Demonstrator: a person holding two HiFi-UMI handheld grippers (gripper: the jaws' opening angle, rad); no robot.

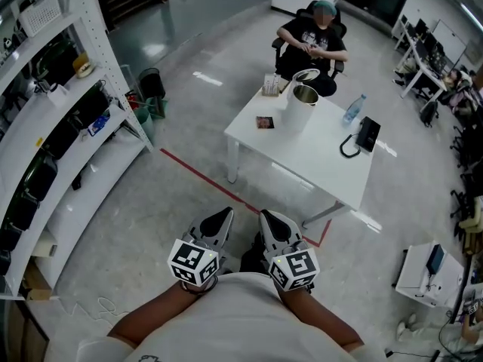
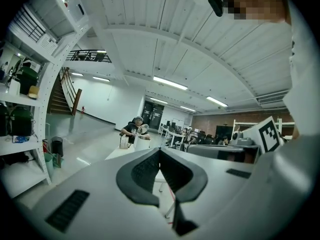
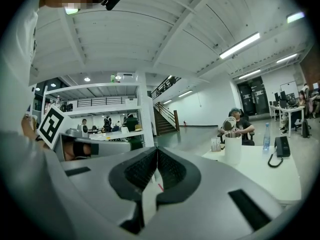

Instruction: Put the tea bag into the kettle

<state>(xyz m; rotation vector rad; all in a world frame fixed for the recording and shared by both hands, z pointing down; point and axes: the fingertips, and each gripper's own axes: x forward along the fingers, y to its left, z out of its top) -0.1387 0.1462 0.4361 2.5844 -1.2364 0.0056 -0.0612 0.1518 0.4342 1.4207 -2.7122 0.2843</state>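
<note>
**Grippers.** The left gripper [image 1: 217,223] and right gripper [image 1: 273,225] are both held close to the body. Each has its jaws fully together with nothing between them. The task looks not yet begun.

**Task items.** The white kettle [image 1: 302,105], lid up, stands on the white table [image 1: 317,168] at about 1 o'clock, well apart from the grippers. The tea bag is probably the small dark packet [image 1: 264,122] lying flat at the kettle's 8 o'clock, but it is too small to confirm. A small box [image 1: 271,85] stands at the kettle's 10 o'clock.

**Risks.**
- Closed jaws could shove the flat packet along the smooth top instead of pinching it, and it lies near the table edge.
- The bottle [image 1: 353,109] and corded phone [image 1: 367,134], at the kettle's 3 to 4 o'clock, could be knocked.
- A seated person [image 1: 312,40] is just behind the kettle.

**Surface and room.** The tabletop is glossy. The grey floor [image 1: 151,202] is polished and crossed by a red tape line [image 1: 204,176]. Loaded shelving [image 1: 68,127] stands at 9 o'clock.
</note>
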